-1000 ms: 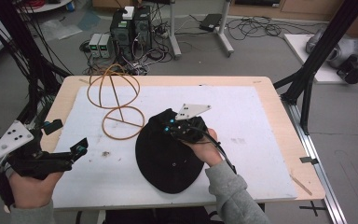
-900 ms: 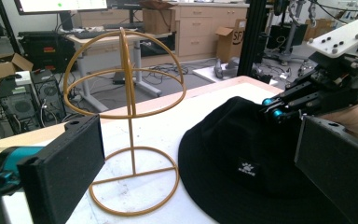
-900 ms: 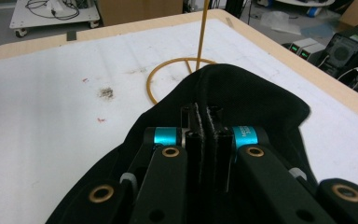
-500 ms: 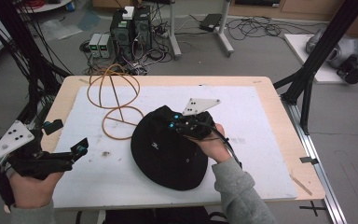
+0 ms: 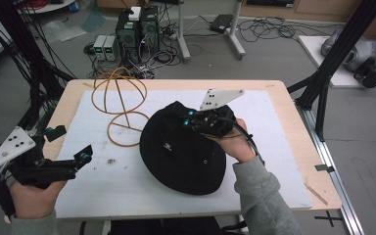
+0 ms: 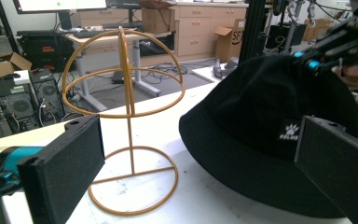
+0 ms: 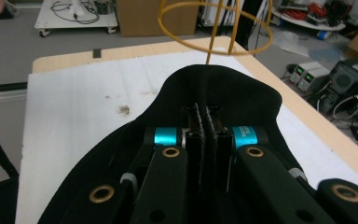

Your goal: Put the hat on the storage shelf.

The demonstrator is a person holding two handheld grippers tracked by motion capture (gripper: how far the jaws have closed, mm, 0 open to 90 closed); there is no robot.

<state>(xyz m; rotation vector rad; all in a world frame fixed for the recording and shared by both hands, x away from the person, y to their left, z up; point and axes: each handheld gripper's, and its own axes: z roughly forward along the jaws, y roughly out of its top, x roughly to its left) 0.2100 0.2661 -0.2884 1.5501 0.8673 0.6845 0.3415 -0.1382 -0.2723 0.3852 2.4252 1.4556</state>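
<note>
A black bucket hat (image 5: 181, 152) with a small white paw logo hangs tilted over the white mat, its near brim low by the mat. My right gripper (image 5: 190, 121) is shut on the fabric at the hat's top; in the right gripper view the jaws (image 7: 206, 116) pinch a fold of the hat (image 7: 233, 93). An orange wire hat stand (image 5: 120, 105) rises at the mat's far left. My left gripper (image 5: 71, 145) is open at the table's left edge, level and apart from both. In its own view the stand (image 6: 126, 93) and hat (image 6: 256, 126) lie beyond the wide jaws.
The white mat (image 5: 274, 112) covers a wooden table (image 5: 303, 147). Black frame posts (image 5: 330, 63) stand at both sides. Computer boxes (image 5: 137, 27) and cables sit on the floor behind the table. A dark smudge (image 5: 110, 160) marks the mat near the left gripper.
My right gripper has risen and drifted right with the hat, pulling the crown up off the mat. The left gripper has stayed put.
</note>
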